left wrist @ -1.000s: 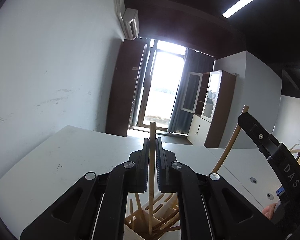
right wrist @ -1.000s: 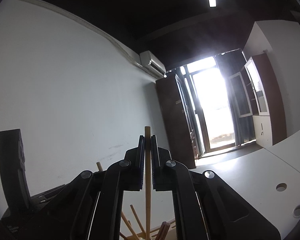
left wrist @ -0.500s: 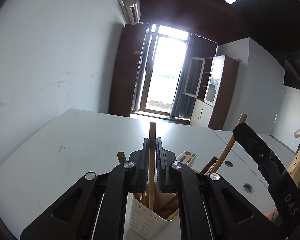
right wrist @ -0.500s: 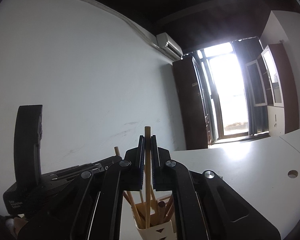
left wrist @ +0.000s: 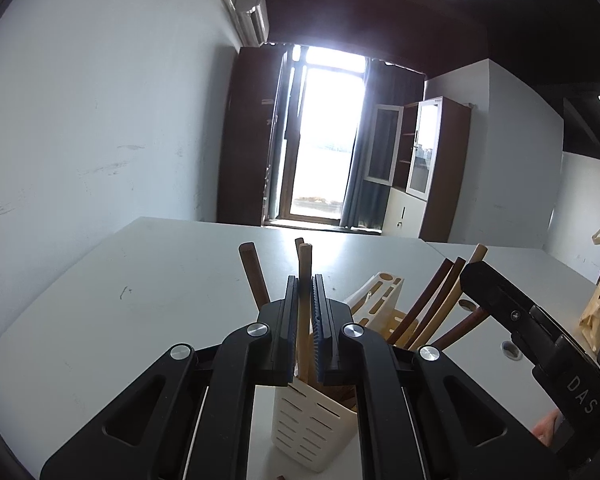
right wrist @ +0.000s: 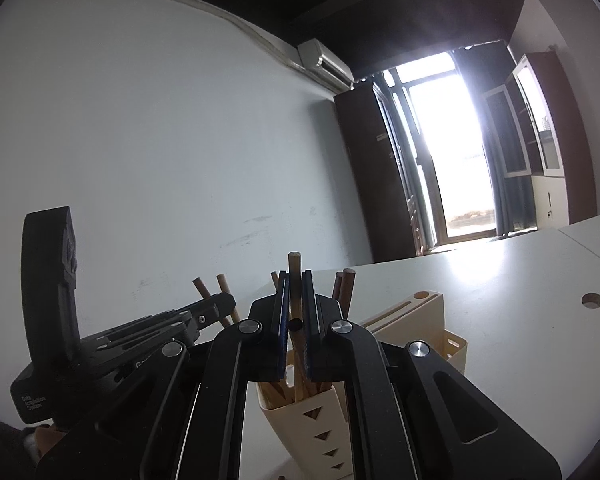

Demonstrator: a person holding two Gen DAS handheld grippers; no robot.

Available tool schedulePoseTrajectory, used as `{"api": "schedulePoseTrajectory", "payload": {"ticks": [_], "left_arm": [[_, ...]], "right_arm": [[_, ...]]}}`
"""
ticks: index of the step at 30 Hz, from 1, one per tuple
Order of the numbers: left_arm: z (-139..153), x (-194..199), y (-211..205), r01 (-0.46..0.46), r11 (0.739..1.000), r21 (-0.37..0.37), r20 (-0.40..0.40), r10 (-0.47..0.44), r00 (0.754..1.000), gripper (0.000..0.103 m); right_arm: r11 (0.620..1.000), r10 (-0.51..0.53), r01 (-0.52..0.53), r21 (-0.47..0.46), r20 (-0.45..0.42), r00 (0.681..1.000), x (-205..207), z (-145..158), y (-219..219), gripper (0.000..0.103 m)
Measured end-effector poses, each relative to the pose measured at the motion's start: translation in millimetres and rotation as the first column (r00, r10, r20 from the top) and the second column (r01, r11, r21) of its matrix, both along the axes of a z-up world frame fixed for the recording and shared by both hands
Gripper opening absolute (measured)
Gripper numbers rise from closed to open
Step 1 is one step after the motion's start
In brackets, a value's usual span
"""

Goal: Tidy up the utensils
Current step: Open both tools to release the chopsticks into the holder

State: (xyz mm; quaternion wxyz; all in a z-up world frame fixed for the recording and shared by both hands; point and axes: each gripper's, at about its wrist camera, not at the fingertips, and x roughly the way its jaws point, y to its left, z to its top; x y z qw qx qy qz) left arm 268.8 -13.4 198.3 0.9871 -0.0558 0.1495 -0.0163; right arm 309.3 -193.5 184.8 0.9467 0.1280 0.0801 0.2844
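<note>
a white table (left wrist: 148,280) carries a cream slotted utensil holder (left wrist: 312,432) crowded with wooden handles. the left gripper (left wrist: 305,312) is clamped on a pale wooden stick (left wrist: 304,264) standing upright with its lower end inside the holder. beside it, the right gripper (right wrist: 295,312) pinches another wooden stick (right wrist: 294,276) over the same holder.

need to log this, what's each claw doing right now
left claw: closed on a light wooden stick
right claw: closed on a tan wooden stick
</note>
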Motion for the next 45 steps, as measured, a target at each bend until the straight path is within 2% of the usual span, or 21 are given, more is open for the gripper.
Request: {"api": "schedulePoseTrajectory", "payload": {"ticks": [3, 8, 17, 22, 26, 29, 36, 43, 45], "left_arm": [[-2, -3, -1, 0.012, 1.0, 0.0, 0.018, -0.012, 1.0, 0.006], [-11, -1, 3, 0.049, 0.997, -0.063, 0.007, -0.049, 0.999, 0.003], [-28, 6, 8, 0.082, 0.993, -0.088, -0.016, -0.083, 0.996, 0.003], [-34, 10, 13, 0.067, 0.992, -0.105, -0.033, -0.071, 0.997, 0.003], [-37, 14, 12, 0.05, 0.991, -0.122, -0.047, -0.056, 0.997, 0.003], [-41, 15, 8, 0.042, 0.993, -0.112, -0.057, -0.049, 0.997, 0.003], [-45, 11, 5, 0.028, 0.995, -0.1, -0.071, -0.035, 0.997, 0.003], [-54, -1, 8, 0.012, 0.997, -0.08, -0.08, -0.019, 0.997, 0.003], [-58, -4, 8, 0.001, 0.998, -0.065, -0.084, -0.006, 0.996, 0.004]], "right_arm": [[1.0, -0.015, 0.015, -0.013, 0.014, 1.0, -8, 0, 6, 0.007], [0.998, -0.035, 0.037, -0.051, 0.043, 0.998, -25, -2, 20, 0.007], [0.99, -0.066, 0.077, -0.116, 0.093, 0.993, -46, -6, 35, 0.007], [0.992, -0.095, 0.106, -0.074, 0.133, 0.987, -46, -1, 30, 0.007], [0.995, -0.1, 0.101, 0.0, 0.165, 0.981, -39, 11, 20, 0.007], [0.996, -0.087, 0.084, 0.027, 0.131, 0.987, -24, 6, 19, 0.007], [0.997, -0.07, 0.071, -0.035, 0.031, 0.997, -1, -25, 31, 0.007], [0.996, -0.075, 0.077, -0.04, 0.051, 0.996, -7, -27, 32, 0.007], [0.997, -0.069, 0.07, -0.03, 0.043, 0.997, -6, -26, 28, 0.017]]}}
